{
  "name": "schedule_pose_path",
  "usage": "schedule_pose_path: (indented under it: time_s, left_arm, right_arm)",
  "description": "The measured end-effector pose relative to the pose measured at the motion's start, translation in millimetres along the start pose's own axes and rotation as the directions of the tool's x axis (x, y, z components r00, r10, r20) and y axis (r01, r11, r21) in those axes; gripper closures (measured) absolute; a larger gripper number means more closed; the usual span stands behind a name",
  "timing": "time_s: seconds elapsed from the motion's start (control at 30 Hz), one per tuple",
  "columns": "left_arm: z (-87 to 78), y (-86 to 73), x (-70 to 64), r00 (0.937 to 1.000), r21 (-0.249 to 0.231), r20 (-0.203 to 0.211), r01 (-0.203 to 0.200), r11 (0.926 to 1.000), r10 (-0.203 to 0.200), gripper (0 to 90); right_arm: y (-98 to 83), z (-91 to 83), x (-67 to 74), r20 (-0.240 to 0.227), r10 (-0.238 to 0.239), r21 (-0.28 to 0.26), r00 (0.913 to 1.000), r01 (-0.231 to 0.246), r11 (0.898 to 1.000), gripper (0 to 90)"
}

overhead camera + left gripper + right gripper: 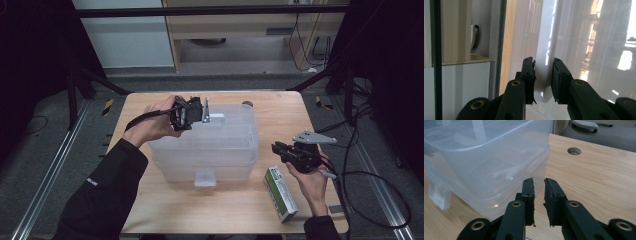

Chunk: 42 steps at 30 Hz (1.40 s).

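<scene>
The wooden table [235, 205] carries everything under inspection. Largest on it is a clear plastic storage box [210, 147] with its lid on, standing at the centre of the table; a white front latch [205, 178] sits closed on the side nearest me. Through the walls, in my right gripper view, inner dividers can be made out, but I cannot tell what, if anything, lies in them.

Next in size, a green and white carton [281, 194] lies flat on the table to the right of the box, near the front edge and apart from the box.

My left gripper [206, 111] is at the far left corner of the box lid, with a small white tab [543, 82] of the lid between its jaws. In my left gripper view the jaws stand at a narrow gap either side of that tab; I cannot tell whether they press on it.

My right gripper [276, 148] hangs in my right hand [311, 177] just beside the box's right end, above the carton. Its jaws are a narrow gap apart with nothing between them.

A round cable hole [574, 151] is cut in the table beyond the box.
</scene>
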<state>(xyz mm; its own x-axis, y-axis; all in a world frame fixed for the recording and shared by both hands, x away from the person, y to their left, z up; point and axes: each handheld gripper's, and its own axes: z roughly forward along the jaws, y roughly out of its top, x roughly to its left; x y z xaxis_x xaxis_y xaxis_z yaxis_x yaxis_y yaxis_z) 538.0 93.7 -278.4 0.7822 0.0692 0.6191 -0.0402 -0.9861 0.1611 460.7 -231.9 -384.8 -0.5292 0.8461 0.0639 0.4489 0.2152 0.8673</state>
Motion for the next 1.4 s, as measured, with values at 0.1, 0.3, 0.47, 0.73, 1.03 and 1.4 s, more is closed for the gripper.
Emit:
schedule_pose_path:
  time_s: [0.1,0.3,0.47,0.73,1.03,1.4]
  left_arm:
    - [-0.1,0.5,1.3,1.0,0.002,-0.003,0.001,1.0,-0.001,73.5]
    - [-0.4,0.8,2.8,1.0,0.01,-0.007,0.007,0.9999,-0.007,73.3]
    - [-0.4,1.4,4.4,0.9998,0.012,-0.016,0.01,0.9999,-0.01,73.2]
    - [0.0,2.7,8.7,0.9989,0.014,-0.042,0.023,0.9996,-0.022,72.8]
    - [1.2,2.5,17.7,0.9964,0.008,-0.059,0.061,0.9981,-0.061,71.9]
    - [2.8,2.2,26.0,0.994,0.005,-0.063,0.09,0.996,-0.089,71.1]
  right_arm:
    - [1.4,0.1,1.7,-0.003,-0.001,0.01,1.0,0.001,1.0,84.1]
    - [5.4,1.3,6.1,-0.019,-0.011,0.027,0.9998,0.011,1.0,88.9]
    - [5.6,2.8,8.8,-0.027,-0.01,0.038,0.9996,0.011,0.999,89.4]
    - [3.0,4.5,12.5,-0.036,-0.019,0.055,0.9992,0.02,0.998,89.8]
    - [1.0,9.3,16.7,-0.053,-0.021,0.073,0.9984,0.025,0.997,90.0]
    - [0.9,13.6,20.9,-0.084,-0.019,0.074,0.9963,0.025,0.997,90.0]
